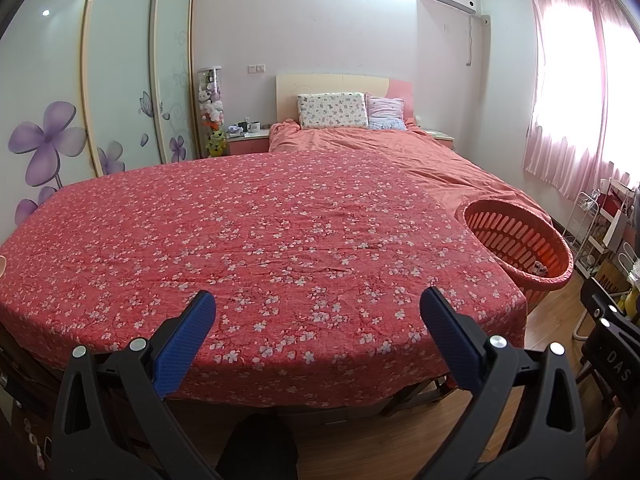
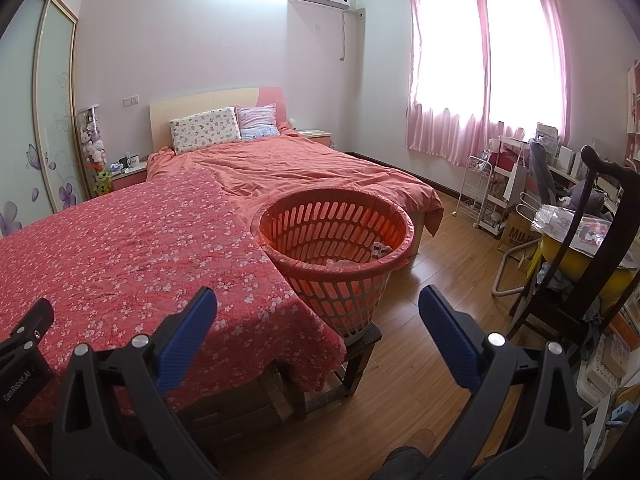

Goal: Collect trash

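Observation:
An orange slotted basket [image 2: 340, 276] stands on a small dark stool [image 2: 362, 344] at the right end of a table covered by a red flowered cloth [image 1: 240, 240]. Some crumpled white and clear scraps [image 2: 378, 250] lie inside the basket. The same basket [image 1: 516, 240] appears at the right edge of the left wrist view. My left gripper [image 1: 318, 304] hovers open over the cloth's near edge, nothing between its blue pads. My right gripper [image 2: 318, 304] is open too, held in front of the basket and above the floor. No loose trash shows on the cloth.
A bed with a salmon duvet [image 2: 312, 172] lies behind the table. A dark wooden chair [image 2: 576, 272] and cluttered shelves and boxes [image 2: 516, 200] fill the right side. Wardrobe doors [image 1: 120, 92] line the left wall. Wooden floor [image 2: 432, 320] lies right of the stool.

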`<action>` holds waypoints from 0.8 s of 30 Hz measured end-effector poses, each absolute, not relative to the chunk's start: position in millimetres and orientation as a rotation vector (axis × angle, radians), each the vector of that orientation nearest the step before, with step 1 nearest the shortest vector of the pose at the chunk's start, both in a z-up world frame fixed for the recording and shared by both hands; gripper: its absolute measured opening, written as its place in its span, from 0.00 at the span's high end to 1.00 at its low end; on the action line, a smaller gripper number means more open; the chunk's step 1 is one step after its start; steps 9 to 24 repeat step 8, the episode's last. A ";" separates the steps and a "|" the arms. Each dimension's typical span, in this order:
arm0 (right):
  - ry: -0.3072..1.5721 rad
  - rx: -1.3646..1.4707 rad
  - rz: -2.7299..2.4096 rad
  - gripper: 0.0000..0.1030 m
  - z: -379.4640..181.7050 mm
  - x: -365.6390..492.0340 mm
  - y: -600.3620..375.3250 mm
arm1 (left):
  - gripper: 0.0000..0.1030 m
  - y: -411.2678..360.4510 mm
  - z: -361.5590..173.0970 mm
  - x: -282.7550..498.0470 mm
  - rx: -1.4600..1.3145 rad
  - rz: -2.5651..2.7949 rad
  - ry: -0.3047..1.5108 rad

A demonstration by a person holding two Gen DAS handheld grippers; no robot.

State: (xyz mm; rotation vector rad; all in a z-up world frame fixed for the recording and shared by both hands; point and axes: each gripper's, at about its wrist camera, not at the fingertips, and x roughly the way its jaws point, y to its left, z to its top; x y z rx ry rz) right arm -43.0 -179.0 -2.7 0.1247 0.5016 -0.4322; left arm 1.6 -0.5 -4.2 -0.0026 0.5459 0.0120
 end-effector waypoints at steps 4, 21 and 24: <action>0.503 0.126 -0.432 0.04 -1.1 -41.9 -180.8 | 0.02 1.0 -4.2 3.1 -0.002 0.013 0.549; 0.503 0.126 -0.431 0.04 -0.6 -41.9 -181.1 | 0.02 2.2 -3.7 3.1 -0.003 0.010 0.551; 0.503 0.126 -0.431 0.04 -0.6 -41.9 -181.1 | 0.02 2.2 -3.7 3.1 -0.003 0.010 0.551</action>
